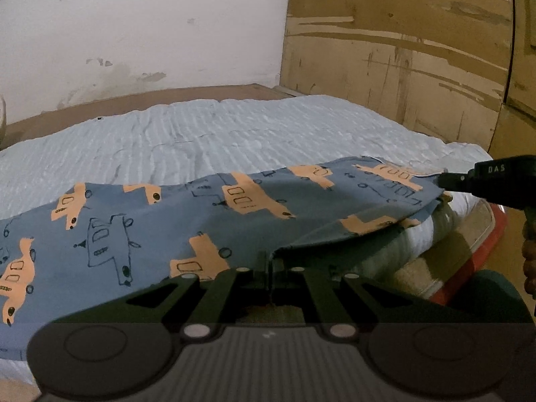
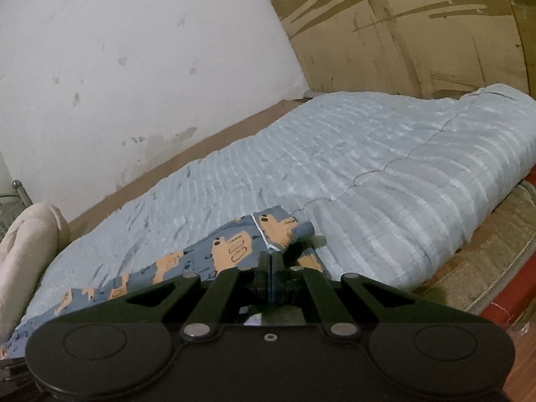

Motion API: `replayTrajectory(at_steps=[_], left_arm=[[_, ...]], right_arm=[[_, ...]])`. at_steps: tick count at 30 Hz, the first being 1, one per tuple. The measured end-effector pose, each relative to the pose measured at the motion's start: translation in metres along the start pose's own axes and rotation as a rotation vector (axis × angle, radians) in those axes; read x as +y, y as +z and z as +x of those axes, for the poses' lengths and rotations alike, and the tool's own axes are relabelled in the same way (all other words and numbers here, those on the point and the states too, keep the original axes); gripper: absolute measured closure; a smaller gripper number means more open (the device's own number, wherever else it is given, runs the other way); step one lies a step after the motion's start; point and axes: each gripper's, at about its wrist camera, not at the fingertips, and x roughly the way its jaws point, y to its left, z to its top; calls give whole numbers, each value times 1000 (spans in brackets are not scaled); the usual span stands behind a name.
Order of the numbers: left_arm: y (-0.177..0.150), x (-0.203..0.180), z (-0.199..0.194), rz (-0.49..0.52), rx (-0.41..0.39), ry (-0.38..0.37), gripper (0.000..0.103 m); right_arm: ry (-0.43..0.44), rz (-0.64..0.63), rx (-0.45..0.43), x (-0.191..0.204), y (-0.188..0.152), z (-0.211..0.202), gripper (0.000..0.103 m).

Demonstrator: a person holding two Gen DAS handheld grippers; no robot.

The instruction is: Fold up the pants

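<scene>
Blue pants [image 1: 160, 231] printed with orange cars and outlined planes lie spread on a light blue quilted bed cover [image 1: 234, 127]. My left gripper [image 1: 270, 261] is shut on the near edge of the pants and lifts it slightly. My right gripper [image 1: 445, 182] shows at the right of the left wrist view, shut on the far right corner of the pants. In the right wrist view the right gripper [image 2: 270, 261] pinches the hemmed end of the pants [image 2: 234, 248], which trail off to the lower left.
A white scuffed wall [image 1: 134, 33] runs behind the bed. Worn wooden panels [image 1: 402, 50] stand at the right. A pale pillow [image 2: 23, 251] lies at the left. The mattress edge with a red border [image 2: 502, 288] is at the right.
</scene>
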Motion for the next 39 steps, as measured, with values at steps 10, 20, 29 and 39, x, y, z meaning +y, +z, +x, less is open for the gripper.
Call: replayTrajectory(at_steps=[10,20,29,39], left_arm=[[2,9,-12,-82,-83,-75,49],[3,8,-20,-106,-132,-43,5],[3,21,-25,-167,-123,26,3],[3,37,-33,-245,-160,82,1]], right_arm=[[-11,41,24,-12,-5,-9,78],[122,90,103,-16,-11,-4,44],[119,136,53,-10,1,25,41],[91,40,-32,-6,29,43,91]])
